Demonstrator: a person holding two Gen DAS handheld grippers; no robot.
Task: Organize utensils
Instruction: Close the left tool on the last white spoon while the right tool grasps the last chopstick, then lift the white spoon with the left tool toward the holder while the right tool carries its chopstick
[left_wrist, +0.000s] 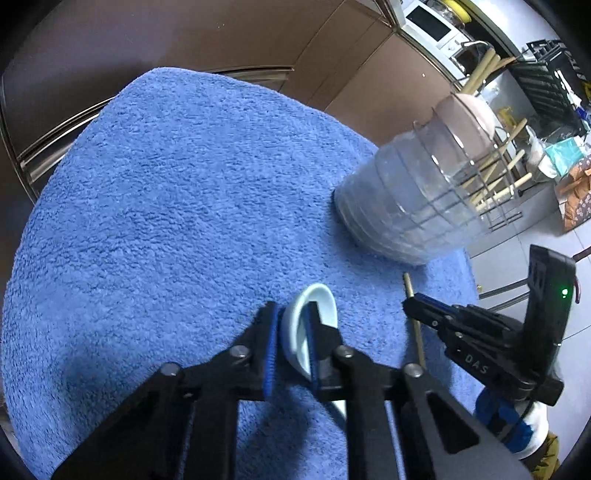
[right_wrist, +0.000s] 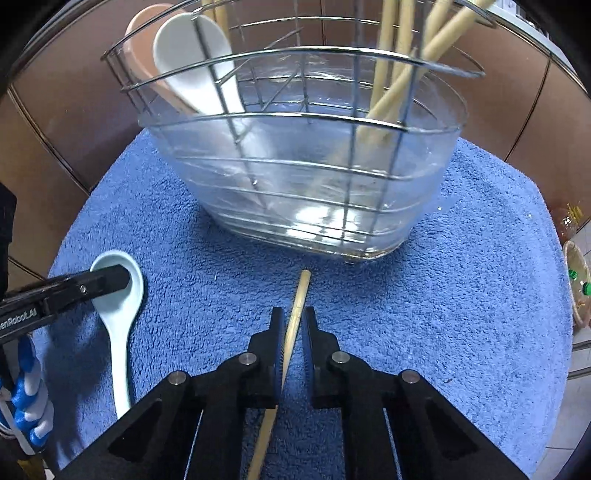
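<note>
The blue towel (right_wrist: 461, 295) fills most of both views; its thick soft pile covers what looks like a round table, so thin things sink slightly into it and are harder to get under. Behind it, brown cabinet fronts (left_wrist: 184, 33) run across the top of the left view, with a microwave (left_wrist: 430, 24) at upper right.

The wire holder (right_wrist: 303, 122) with its clear liner stands on the towel in the upper centre of the right view. It already holds a white spoon (right_wrist: 192, 55), a pinkish one behind it, and several chopsticks.

The pale blue spoon (right_wrist: 118, 325) lies at lower left of that view. It looks ceramic: stiff, glazed and slippery, likely to chip if dropped. The left tongs (left_wrist: 291, 332) have closed over the rim of its bowl, one pad inside, one outside; the neck might give a steadier hold.

The single chopstick (right_wrist: 295, 314) lies at lower centre, light, stiff and prone to roll or pivot. The right tongs (right_wrist: 293, 350) are closed around its upper half, which should hold it level enough.
</note>
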